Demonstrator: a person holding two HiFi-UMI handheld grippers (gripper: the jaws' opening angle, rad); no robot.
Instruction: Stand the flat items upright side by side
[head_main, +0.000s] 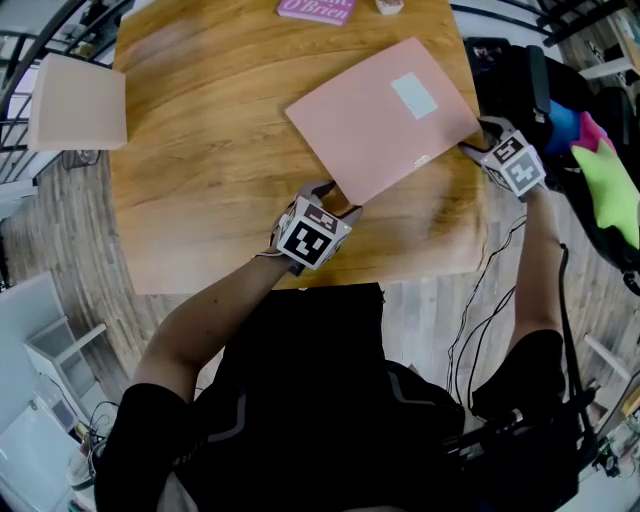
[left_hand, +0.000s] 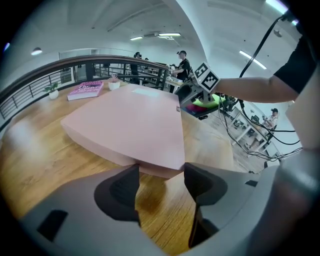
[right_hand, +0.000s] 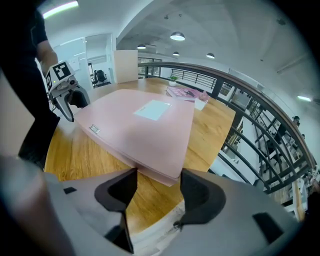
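Two sets of tongs flank one pink book (head_main: 385, 115) that lies flat on the wooden table (head_main: 210, 170). The left tongs (head_main: 335, 192) stand apart, the book's near corner between their tips but not pinched. The right tongs (head_main: 476, 140) stand apart likewise around the opposite corner. Beside the table's right edge, a black bag (head_main: 515, 85) holds green, pink and blue things (head_main: 605, 180)

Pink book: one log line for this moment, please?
pink book: flat on table | left gripper: jaws apart at near corner | right gripper: jaws apart at another corner | upright: not yet
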